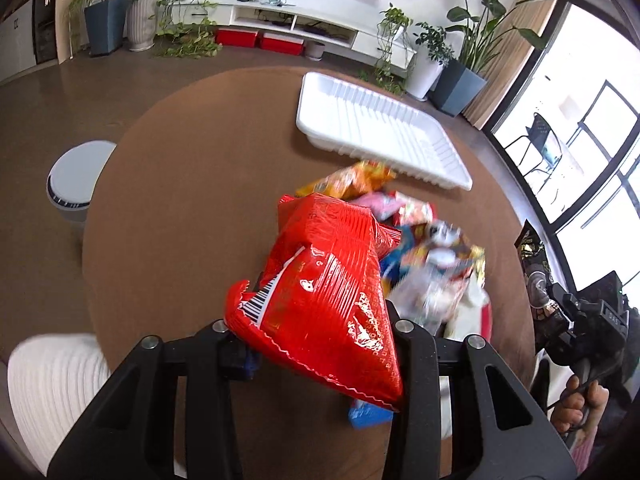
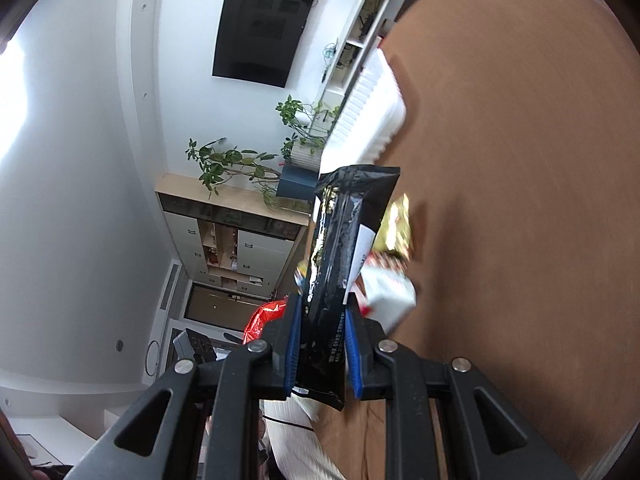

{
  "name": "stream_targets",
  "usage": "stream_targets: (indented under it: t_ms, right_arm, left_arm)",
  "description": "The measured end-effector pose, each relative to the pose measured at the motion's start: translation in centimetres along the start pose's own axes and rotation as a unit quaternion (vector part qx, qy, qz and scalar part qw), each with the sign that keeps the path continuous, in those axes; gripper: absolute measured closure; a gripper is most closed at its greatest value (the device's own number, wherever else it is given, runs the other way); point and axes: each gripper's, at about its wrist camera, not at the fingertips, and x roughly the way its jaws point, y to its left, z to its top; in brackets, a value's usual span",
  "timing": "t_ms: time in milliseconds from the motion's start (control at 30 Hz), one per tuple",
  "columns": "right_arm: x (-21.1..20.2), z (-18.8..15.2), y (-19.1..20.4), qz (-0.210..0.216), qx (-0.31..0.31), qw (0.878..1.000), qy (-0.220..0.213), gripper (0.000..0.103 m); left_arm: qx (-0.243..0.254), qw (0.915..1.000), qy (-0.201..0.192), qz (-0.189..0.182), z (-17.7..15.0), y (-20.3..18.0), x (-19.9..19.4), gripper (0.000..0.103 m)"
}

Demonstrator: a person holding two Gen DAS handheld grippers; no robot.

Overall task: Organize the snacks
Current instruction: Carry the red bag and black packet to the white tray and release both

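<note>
My left gripper (image 1: 320,344) is shut on a red foil snack bag (image 1: 328,280), which hangs tilted above the round brown table (image 1: 180,220). Beyond it, a blurred pile of several snack packets (image 1: 420,240) lies on the table. A white ribbed tray (image 1: 372,128) sits at the far right of the table. In the right wrist view, my right gripper (image 2: 322,340) is shut on a black snack packet (image 2: 344,248), its blue pads (image 2: 294,344) pressed on both sides. The view is rolled sideways; the tray (image 2: 368,112) lies ahead. The right gripper (image 1: 576,320) also shows at the left view's right edge.
A gold packet (image 2: 396,224) and a red-and-white packet (image 2: 388,292) lie by the black one. A white stool (image 1: 76,180) stands left of the table and a white ribbed thing (image 1: 52,392) sits at the lower left. A person's hand (image 1: 576,404) grips the right tool. Plants and a TV unit line the far wall.
</note>
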Motion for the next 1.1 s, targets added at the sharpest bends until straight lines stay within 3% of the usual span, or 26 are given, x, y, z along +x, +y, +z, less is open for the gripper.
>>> stream_targets:
  t_ms: [267, 567, 1000, 1100]
  right_arm:
    - [1.0, 5.1, 2.5, -0.001, -0.034, 0.999, -0.015, 0.081]
    - [5.1, 10.9, 3.8, -0.035, -0.059, 0.998, -0.01, 0.081]
    - [10.7, 17.4, 2.0, -0.089, -0.067, 0.994, -0.001, 0.081]
    - [11.7, 18.5, 1.5, -0.107, -0.071, 0.992, -0.003, 0.081]
  left_arm:
    - [0.02, 0.9997, -0.01, -0.005, 5.1, -1.9, -0.4, 0.067]
    - [0.035, 0.9994, 0.004, 0.0, 10.5, -4.1, 2.0, 0.067]
    - [0.057, 0.9975, 0.015, 0.04, 16.3, -7.1, 10.2, 0.066]
    - [0.059, 0.9965, 0.017, 0.057, 17.2, -7.3, 13.8, 0.064]
